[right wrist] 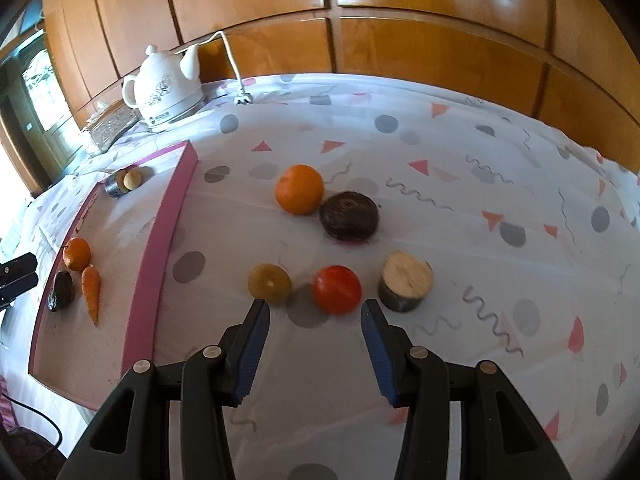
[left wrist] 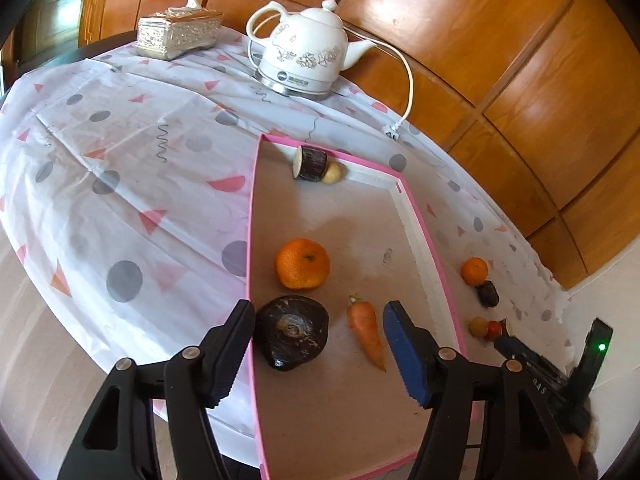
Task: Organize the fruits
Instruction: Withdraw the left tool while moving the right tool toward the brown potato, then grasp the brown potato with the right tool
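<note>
Lining up the right gripper, jaws wide and empty, on the red tomato lying on the tabletop right of the pink tray. I am judging a forward close next. Left gripper is hovering wide over the tray.

The tray's near end is cut off; the tissue box sits blurred behind the kettle.

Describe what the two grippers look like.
Both alike: the left gripper and right gripper have black plastic linkage arms with silver rivets and triangular cutouts. The jaws carry ribbed blue pads. No cables or sleeves show on them.
</note>
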{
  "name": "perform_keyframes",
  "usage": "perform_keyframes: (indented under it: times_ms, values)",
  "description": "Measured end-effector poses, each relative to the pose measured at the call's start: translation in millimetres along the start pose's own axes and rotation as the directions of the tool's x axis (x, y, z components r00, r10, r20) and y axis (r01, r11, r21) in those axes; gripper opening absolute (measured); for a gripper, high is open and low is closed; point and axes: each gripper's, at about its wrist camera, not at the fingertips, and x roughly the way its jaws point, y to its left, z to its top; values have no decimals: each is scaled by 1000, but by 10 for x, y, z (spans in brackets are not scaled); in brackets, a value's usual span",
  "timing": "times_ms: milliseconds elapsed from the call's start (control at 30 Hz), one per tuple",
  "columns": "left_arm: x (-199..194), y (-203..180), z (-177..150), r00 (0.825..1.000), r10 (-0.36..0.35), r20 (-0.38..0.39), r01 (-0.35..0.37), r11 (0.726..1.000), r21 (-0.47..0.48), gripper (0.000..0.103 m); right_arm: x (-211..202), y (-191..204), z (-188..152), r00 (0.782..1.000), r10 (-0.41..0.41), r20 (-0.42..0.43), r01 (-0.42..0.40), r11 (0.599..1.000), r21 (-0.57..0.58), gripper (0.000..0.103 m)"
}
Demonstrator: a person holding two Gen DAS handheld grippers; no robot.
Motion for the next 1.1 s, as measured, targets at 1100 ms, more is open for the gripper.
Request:
perform_keyframes:
  times_ms: [1100]
  values:
    - [-164,126,42,976,202,80,-198,979,-46,74,327,256,-5,997,52,-51,-57,993,-100,28]
